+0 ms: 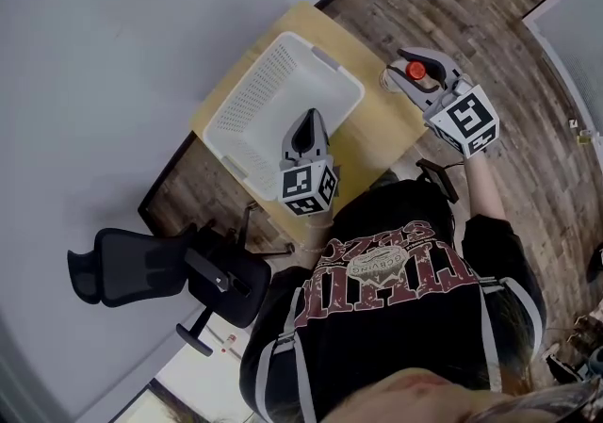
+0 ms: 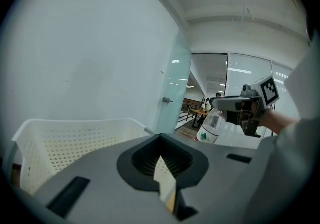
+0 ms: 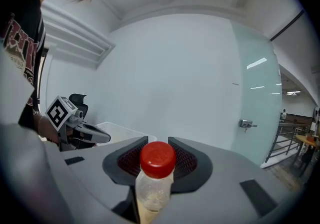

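Our right gripper clamps a red-capped bottle above the table; our left gripper (jaws pressed together, empty) hovers by the basket.

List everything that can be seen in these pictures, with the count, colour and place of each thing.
bottle: one, clear plastic with a red cap, upright between the jaws of the right gripper.
basket: one, white, perforated, on the table next to the wall.
table: one, light wood, small, under the basket.
office chair: one, black, on the floor left of the table.
floor: dark wood planks, around the table.
glass door: one, greenish, in the wall beyond the table.
T-shirt: one, black with print, on the person.
left gripper: one, grey, jaws together, empty, over the near rim of the basket.
right gripper: one, grey, closed on the bottle.
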Action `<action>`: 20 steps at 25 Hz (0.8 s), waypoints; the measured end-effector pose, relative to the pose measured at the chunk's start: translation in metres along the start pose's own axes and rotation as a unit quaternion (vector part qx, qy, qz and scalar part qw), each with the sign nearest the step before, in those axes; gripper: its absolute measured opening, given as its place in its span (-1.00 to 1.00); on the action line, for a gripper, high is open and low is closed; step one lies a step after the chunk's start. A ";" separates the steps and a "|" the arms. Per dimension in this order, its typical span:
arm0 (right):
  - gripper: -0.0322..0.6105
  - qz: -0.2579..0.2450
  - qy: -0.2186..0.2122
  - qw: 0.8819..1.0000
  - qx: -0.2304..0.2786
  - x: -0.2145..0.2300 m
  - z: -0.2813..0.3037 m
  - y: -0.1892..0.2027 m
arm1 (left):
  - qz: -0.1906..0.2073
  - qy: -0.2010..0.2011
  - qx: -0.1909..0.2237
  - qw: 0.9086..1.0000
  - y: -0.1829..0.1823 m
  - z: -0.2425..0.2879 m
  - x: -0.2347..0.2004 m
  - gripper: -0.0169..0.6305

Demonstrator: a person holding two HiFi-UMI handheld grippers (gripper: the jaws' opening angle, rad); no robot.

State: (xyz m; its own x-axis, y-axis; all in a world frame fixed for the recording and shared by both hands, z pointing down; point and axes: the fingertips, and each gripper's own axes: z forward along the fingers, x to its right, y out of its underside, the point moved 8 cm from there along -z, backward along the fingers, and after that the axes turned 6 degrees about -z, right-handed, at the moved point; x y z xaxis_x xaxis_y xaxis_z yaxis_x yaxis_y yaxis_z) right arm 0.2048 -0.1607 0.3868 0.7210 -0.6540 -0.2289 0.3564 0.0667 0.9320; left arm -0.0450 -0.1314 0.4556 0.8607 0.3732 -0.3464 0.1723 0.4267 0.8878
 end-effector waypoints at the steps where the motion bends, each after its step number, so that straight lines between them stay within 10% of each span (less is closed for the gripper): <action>1: -0.48 0.003 -0.001 1.000 -0.003 -0.001 0.003 0.005 | 0.000 0.000 -0.001 1.000 0.000 0.001 -0.001 -0.80; 20: -0.48 0.028 -0.028 0.997 -0.065 -0.027 0.055 0.088 | 0.003 -0.006 -0.015 1.000 0.005 0.005 -0.012 -0.80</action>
State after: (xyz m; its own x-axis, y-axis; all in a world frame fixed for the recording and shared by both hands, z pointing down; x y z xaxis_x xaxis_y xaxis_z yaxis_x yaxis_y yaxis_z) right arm 0.1840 -0.1784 0.4909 0.7095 -0.6867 -0.1581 0.3930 0.1994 0.8977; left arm -0.0521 -0.1377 0.4654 0.8678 0.3653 -0.3368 0.1523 0.4498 0.8801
